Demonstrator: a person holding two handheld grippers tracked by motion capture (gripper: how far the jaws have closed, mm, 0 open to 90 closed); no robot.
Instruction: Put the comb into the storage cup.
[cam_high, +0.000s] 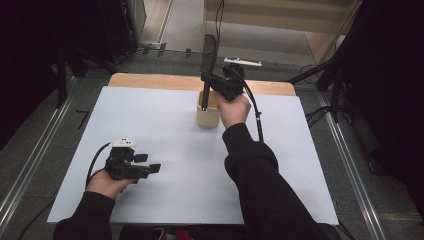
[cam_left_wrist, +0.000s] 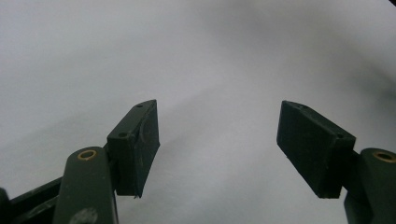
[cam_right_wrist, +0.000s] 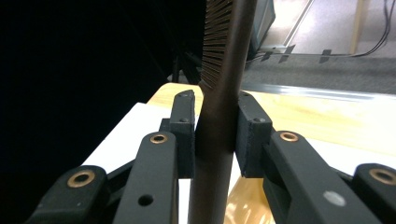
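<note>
Down in the lower left of the high view, the left gripper (cam_high: 150, 168) rests low over the white sheet (cam_high: 165, 150), a hand wrapped round its body, a cable looping off its back. Its own view has the jaws spread wide, nothing between them, just plain white sheet beneath. Moving across to the upper middle of the high view, there's a cream cup (cam_high: 207, 116) standing on the sheet near the far wooden edge of the table (cam_high: 150, 80). Right above it, the right gripper (cam_high: 205, 79) is clamped on a dark brush (cam_high: 205, 95), which stands upright with its lower end inside the cup. The right gripper view confirms it: jaws pressed against both sides of the brush (cam_right_wrist: 219, 130) handle, bristles showing at top centre.
</note>
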